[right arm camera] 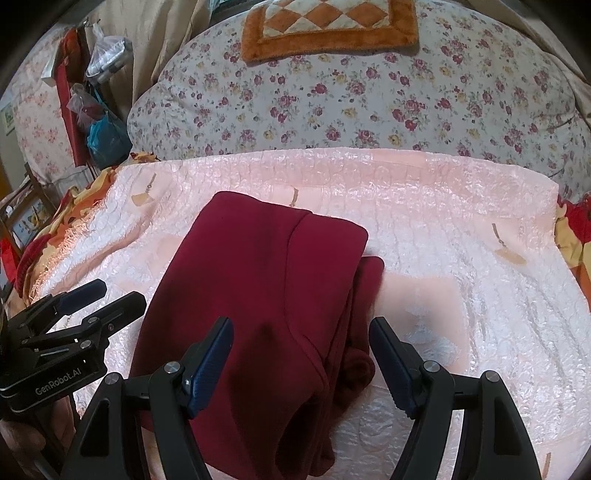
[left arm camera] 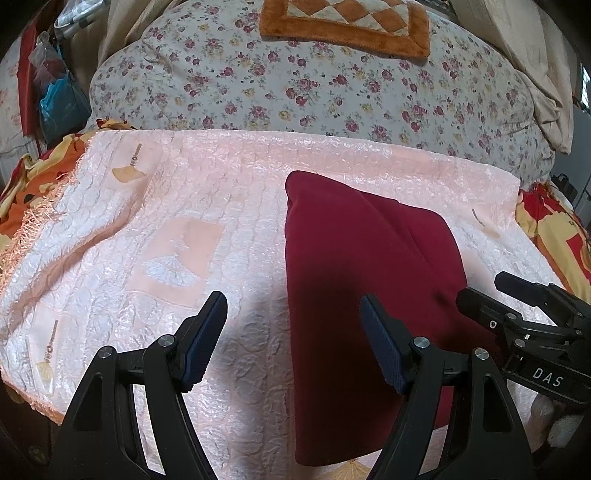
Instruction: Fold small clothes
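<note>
A dark red garment [left arm camera: 362, 258] lies folded into a long narrow shape on a pink textured cloth [left arm camera: 166, 221]. My left gripper [left arm camera: 293, 297] hovers open over the garment's left edge, nothing between its fingers. In the same view my right gripper [left arm camera: 480, 286] shows at the right, over the garment's right side. In the right wrist view the garment [right arm camera: 258, 277] has a folded layer on top and a bunched strip along its right edge. My right gripper [right arm camera: 301, 321] stands open above that right edge, not gripping it. My left gripper [right arm camera: 122, 290] is at the left, open, beside the garment.
A floral quilt [left arm camera: 314, 85] is heaped behind the pink cloth [right arm camera: 461, 229], with an orange checkered mat [left arm camera: 347, 26] on top. An orange and yellow patterned sheet [left arm camera: 29, 184] shows at both sides. Bags [right arm camera: 103, 136] hang at the far left.
</note>
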`<state>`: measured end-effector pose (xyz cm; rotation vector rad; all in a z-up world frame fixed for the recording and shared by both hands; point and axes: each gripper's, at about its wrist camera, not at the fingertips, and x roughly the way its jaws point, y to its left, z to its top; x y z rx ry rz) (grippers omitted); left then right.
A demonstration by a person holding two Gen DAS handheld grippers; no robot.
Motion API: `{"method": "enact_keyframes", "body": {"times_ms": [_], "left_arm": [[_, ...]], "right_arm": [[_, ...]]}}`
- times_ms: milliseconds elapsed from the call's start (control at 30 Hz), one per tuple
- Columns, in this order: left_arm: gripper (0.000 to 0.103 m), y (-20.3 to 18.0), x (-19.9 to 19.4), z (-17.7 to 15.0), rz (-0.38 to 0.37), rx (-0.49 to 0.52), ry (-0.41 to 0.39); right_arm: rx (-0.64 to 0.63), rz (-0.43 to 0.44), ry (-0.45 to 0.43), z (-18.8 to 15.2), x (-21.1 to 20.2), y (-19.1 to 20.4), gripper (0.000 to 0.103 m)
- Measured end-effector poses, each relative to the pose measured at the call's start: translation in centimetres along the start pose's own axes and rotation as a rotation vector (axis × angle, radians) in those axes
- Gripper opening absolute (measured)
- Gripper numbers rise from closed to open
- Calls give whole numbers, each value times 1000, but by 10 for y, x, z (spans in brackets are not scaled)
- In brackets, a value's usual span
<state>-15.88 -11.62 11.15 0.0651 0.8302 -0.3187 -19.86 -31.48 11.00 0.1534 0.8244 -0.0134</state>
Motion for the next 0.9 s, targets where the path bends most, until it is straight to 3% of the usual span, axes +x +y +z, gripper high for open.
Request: {"method": "enact_keyframes", "body": {"times_ms": [900], "left_arm": [[75, 2, 8, 1, -7, 2, 4]], "right_arm": [[1, -6, 36, -1, 12, -7, 74]]}}
